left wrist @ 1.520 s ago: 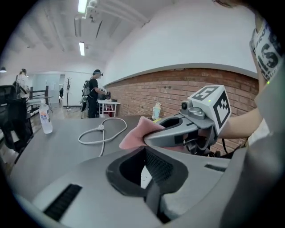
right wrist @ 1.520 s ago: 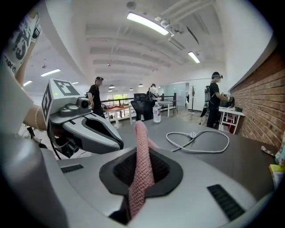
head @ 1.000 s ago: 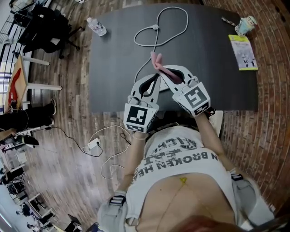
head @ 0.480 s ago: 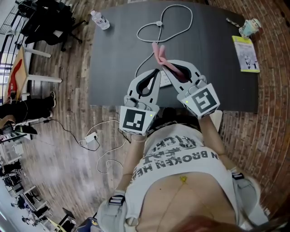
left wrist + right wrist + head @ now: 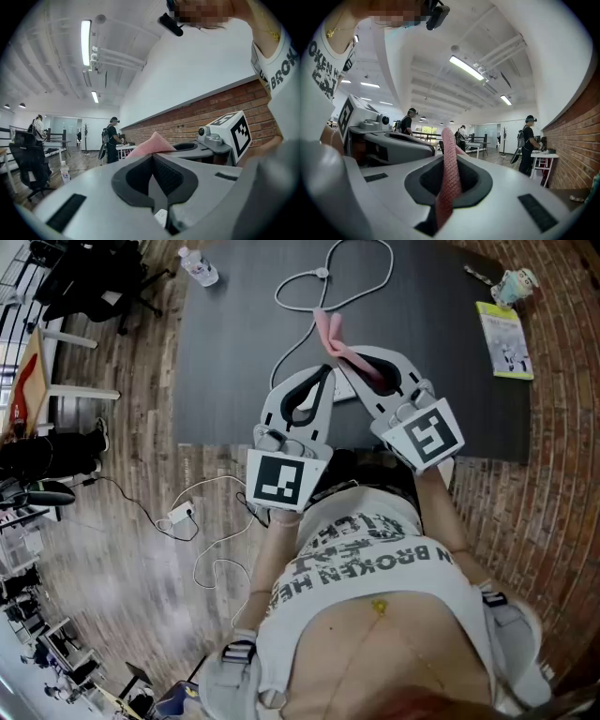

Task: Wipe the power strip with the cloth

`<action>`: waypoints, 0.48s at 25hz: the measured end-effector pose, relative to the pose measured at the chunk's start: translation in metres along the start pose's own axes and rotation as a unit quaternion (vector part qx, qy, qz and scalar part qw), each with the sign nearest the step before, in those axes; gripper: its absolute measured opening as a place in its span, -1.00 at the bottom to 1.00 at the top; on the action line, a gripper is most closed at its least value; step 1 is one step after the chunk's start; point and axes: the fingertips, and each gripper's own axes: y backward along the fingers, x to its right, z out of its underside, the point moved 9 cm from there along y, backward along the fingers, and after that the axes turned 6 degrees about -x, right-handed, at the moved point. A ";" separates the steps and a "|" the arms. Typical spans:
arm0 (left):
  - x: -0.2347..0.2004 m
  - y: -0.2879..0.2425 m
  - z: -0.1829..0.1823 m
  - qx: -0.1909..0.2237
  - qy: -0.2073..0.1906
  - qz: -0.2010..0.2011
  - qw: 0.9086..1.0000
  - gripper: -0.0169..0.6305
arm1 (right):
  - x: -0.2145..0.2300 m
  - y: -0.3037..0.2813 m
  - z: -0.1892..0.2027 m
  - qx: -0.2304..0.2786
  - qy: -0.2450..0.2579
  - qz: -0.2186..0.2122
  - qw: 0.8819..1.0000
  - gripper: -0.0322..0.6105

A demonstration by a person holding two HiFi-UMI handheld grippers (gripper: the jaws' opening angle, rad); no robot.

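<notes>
I am looking down past my own torso at a dark worktop (image 5: 234, 352) standing on a wooden floor. I am holding both tools level in front of my body, their tips almost meeting over the near edge of the worktop.

The right tongs (image 5: 341, 354) are pinching the pink cloth (image 5: 326, 329). In the right gripper view the cloth (image 5: 449, 168) is running as a narrow strip up between the pressed pads and is sticking out past the tips.

The left tongs (image 5: 326, 373) are sitting fully closed, and in the left gripper view their dark pads (image 5: 152, 161) are meeting. I cannot tell whether anything is caught in them.

The white power strip (image 5: 343, 390) is showing just under and between the two tools. A small piece of it (image 5: 161, 216) is also peeking out low behind the left pads. Its white cable (image 5: 322, 273) is lying in a loop on the far part of the worktop.

A water bottle (image 5: 199, 266) is sitting at the far left corner. A yellow-green booklet (image 5: 504, 338) is lying near the far right edge.
</notes>
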 end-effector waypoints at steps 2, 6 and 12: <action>0.000 0.000 0.001 -0.001 0.002 -0.001 1.000 -0.92 | 0.000 0.000 0.000 -0.001 0.002 0.000 1.000 -0.85; 0.000 0.002 0.004 -0.003 0.006 -0.001 1.000 -0.92 | -0.004 0.001 0.002 -0.005 0.002 0.002 1.000 -0.85; 0.000 0.006 0.007 -0.002 0.007 -0.004 1.000 -0.92 | -0.009 0.000 0.005 -0.012 0.000 -0.004 1.000 -0.85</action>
